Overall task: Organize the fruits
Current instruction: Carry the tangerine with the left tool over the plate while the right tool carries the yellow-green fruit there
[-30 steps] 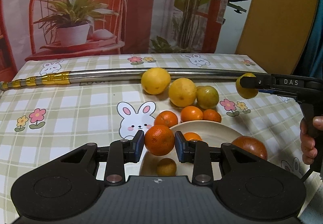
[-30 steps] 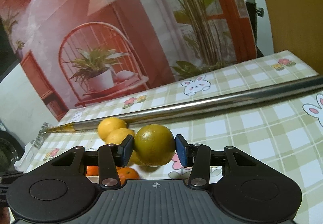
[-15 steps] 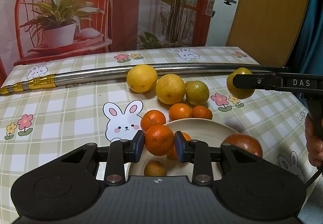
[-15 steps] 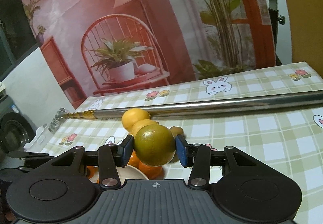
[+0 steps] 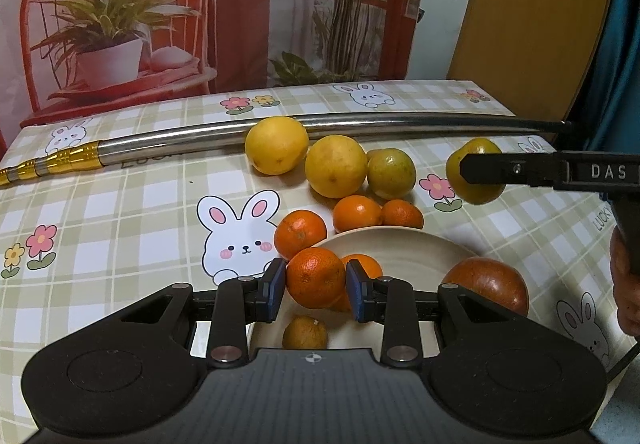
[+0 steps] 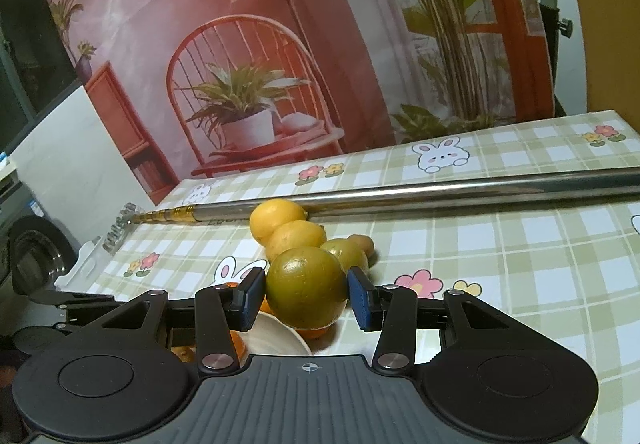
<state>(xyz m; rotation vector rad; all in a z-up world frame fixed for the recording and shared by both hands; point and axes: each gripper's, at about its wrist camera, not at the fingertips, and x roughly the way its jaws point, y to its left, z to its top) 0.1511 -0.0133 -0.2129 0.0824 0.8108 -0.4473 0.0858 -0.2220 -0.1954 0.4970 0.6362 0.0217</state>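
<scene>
Presently, findings as observed:
Left gripper (image 5: 316, 283): its blue pads are pinching an orange (image 5: 315, 277) from both sides, holding it clear above the plate.
Right gripper (image 6: 306, 294): its pads are pressing on a greenish-yellow citrus (image 6: 306, 287), which is hanging between them off the table.
Right gripper from the left view: its black finger (image 5: 516, 170) is lying across that citrus (image 5: 474, 172), well ahead and to the right of the left tongs.
Plate (image 5: 400, 240): a cream dish is sitting directly under and ahead of the left tongs; a small brownish fruit (image 5: 305, 332) is lying in it below the held orange, and another orange (image 5: 366, 264) is showing just behind that held one.
Dark red fruit (image 5: 486, 284): it is resting at the plate's right edge, right of the left tongs.
Loose oranges (image 5: 300, 233): three are lying just beyond the plate's far rim.
Yellow citrus row (image 5: 335, 166): two yellow fruits and a greenish one are lying side by side farther ahead of the left tongs.
Metal pole (image 5: 400, 122): it is lying across the checked tablecloth (image 5: 120, 204) behind the row, touching the leftmost yellow fruit.
Hand (image 5: 624, 284): it is gripping the right tool's handle at the far right edge.
</scene>
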